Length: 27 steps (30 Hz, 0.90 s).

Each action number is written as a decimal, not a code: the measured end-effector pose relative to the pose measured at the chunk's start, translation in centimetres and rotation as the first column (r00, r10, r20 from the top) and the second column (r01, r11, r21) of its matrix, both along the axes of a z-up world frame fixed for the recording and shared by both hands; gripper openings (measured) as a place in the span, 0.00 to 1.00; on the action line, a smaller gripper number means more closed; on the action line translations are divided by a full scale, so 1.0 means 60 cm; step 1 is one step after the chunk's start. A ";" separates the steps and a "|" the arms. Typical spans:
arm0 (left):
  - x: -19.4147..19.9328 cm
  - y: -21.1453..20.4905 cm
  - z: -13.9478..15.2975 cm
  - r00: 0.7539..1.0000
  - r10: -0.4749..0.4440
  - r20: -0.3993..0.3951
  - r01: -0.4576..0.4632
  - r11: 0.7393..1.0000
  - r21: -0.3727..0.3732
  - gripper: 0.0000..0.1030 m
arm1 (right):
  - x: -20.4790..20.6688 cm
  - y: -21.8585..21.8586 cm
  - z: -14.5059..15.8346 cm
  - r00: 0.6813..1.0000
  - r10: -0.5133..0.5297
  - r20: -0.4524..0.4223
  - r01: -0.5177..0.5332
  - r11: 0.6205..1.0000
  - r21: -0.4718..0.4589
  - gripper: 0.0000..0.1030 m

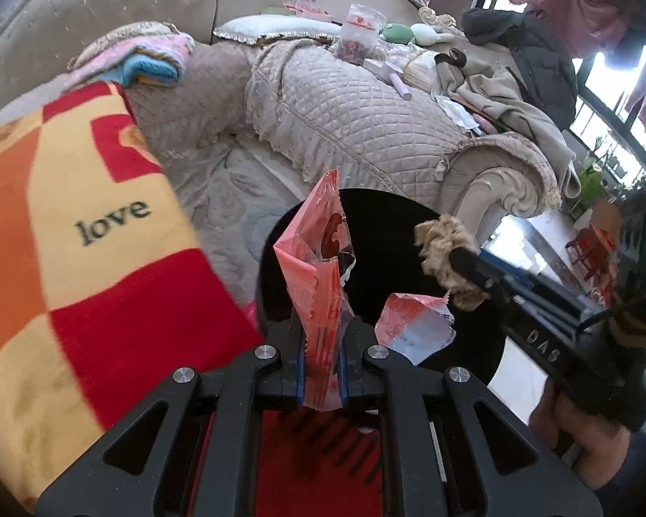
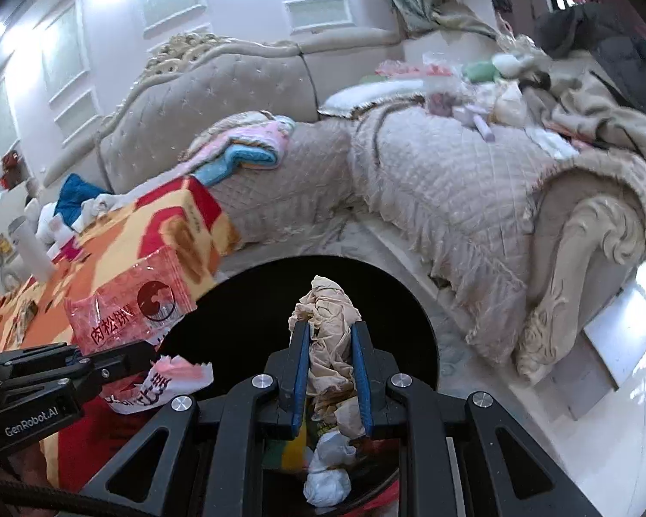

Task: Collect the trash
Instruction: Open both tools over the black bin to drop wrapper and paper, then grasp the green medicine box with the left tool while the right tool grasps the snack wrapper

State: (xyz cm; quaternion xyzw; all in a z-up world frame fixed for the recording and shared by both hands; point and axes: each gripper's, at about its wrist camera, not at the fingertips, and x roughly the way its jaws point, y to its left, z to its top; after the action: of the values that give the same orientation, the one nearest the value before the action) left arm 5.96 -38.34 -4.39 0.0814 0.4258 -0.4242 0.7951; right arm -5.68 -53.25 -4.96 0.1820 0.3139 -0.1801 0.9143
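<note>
Left gripper (image 1: 323, 357) is pinching a pink snack wrapper (image 1: 318, 267) tight, holding it upright over the black bin (image 1: 387, 267). Right gripper (image 2: 331, 370) is clamping a crumpled tan paper wad (image 2: 329, 323), nearly closed, over the same bin. Torn wrapper piece (image 1: 413, 327) is sitting at the bin's near edge. Checked blanket (image 1: 86, 258) is lying to the left, sofa (image 1: 366, 107) beyond.

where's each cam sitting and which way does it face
Left wrist: on the left gripper, aimed down past its red wrapper at the black bin; right gripper and a hand show.
Right wrist: on the right gripper, aimed down past its crumpled tissue into the bin; left gripper shows.
Shared: bin, sofa, checked blanket.
</note>
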 end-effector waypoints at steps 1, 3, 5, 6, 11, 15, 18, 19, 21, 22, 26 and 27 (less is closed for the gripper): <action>0.001 -0.004 -0.002 1.000 -0.009 -0.016 0.009 1.000 -0.008 0.10 | 0.001 -0.007 -0.004 1.000 -0.010 -0.004 0.010 1.000 0.018 0.18; -0.001 -0.011 -0.006 1.000 -0.014 -0.018 0.014 1.000 0.004 0.16 | -0.001 -0.016 -0.011 0.999 -0.037 -0.016 0.037 0.999 0.024 0.18; -0.001 -0.012 -0.007 1.000 -0.018 -0.019 0.019 1.000 0.010 0.21 | -0.005 -0.025 -0.017 0.999 -0.049 -0.018 0.050 0.998 0.049 0.19; -0.002 -0.009 -0.006 1.000 -0.015 -0.018 0.015 1.000 0.006 0.29 | -0.006 -0.028 -0.018 0.998 -0.055 -0.020 0.056 0.997 0.059 0.22; 0.006 0.004 0.000 1.000 0.024 -0.010 -0.024 0.999 -0.027 0.55 | -0.005 -0.022 -0.020 0.999 -0.042 -0.024 0.043 0.997 0.058 0.26; 0.013 0.026 0.001 0.996 0.073 -0.046 -0.074 0.997 -0.033 0.55 | -0.005 -0.015 -0.016 0.999 -0.042 -0.025 0.042 0.999 0.027 0.34; 0.009 0.067 0.013 0.993 0.110 -0.043 -0.111 0.993 -0.028 0.55 | -0.010 -0.006 -0.007 0.997 -0.075 -0.026 0.074 0.997 -0.035 0.34; 0.007 0.081 0.018 0.992 0.120 -0.040 -0.121 0.992 -0.031 0.55 | -0.011 0.000 -0.002 0.996 -0.084 -0.023 0.082 0.995 -0.062 0.34; 0.004 0.132 0.037 0.987 0.159 -0.015 -0.159 0.987 -0.031 0.55 | -0.013 0.013 0.010 0.996 -0.090 -0.003 0.089 0.991 -0.098 0.34; 0.004 0.159 0.046 0.984 0.179 0.001 -0.179 0.983 -0.029 0.55 | -0.016 0.024 0.019 0.996 -0.091 0.017 0.092 0.988 -0.121 0.34; 0.010 0.285 0.065 0.959 0.277 0.060 -0.276 0.961 -0.024 0.55 | -0.014 0.073 0.052 0.996 -0.066 0.055 0.073 0.987 -0.146 0.34; 0.016 0.322 0.064 0.949 0.307 0.070 -0.307 0.952 -0.017 0.55 | -0.008 0.097 0.064 0.998 -0.034 0.051 0.040 0.990 -0.138 0.34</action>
State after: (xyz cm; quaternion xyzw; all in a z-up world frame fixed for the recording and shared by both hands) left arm 6.93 -19.02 -0.54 0.0272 0.4031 -0.2934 0.8664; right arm -6.18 -47.45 -1.11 0.1280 0.2751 -0.2140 0.9285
